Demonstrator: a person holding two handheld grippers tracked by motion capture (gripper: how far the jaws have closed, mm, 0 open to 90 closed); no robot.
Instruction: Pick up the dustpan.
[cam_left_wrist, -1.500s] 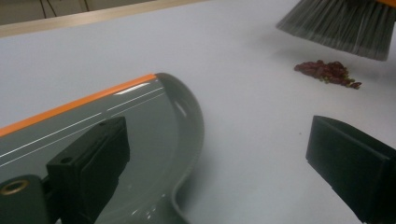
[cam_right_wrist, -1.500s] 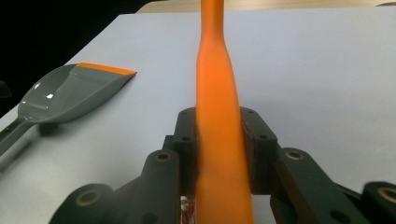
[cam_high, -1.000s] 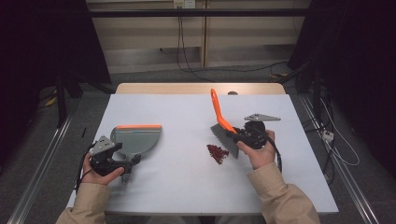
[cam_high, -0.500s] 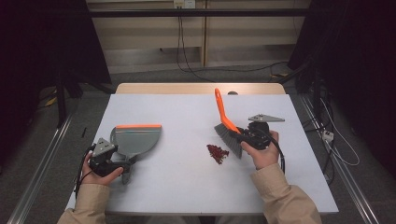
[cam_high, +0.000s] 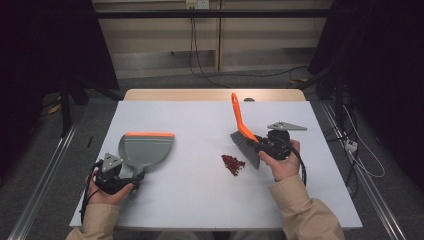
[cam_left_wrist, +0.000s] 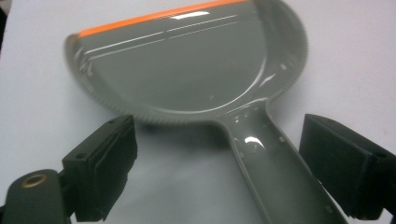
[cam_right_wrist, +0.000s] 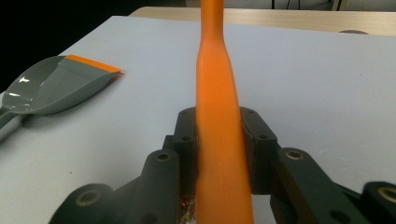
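A grey dustpan (cam_high: 146, 150) with an orange lip lies flat at the table's left. My left gripper (cam_high: 131, 176) stands open at its near end. In the left gripper view the dustpan handle (cam_left_wrist: 275, 172) runs between the two jaws, closer to the right one, and neither pad presses on it. My right gripper (cam_high: 261, 145) is shut on the orange handle of a brush (cam_high: 239, 119), whose grey bristles (cam_high: 245, 145) point down at the table. A small pile of red crumbs (cam_high: 232, 163) lies just left of and in front of the bristles. The brush handle (cam_right_wrist: 218, 116) rises between the pads in the right gripper view.
The white table top (cam_high: 200, 125) has open room between dustpan and crumbs and behind both. A wooden strip (cam_high: 210, 95) runs along the far edge. Cables (cam_high: 360, 160) trail on the floor at the right. The dustpan (cam_right_wrist: 56, 86) also lies far left in the right gripper view.
My right gripper has carried the brush a little to the right, away from the crumbs. The left gripper has stayed at the dustpan handle.
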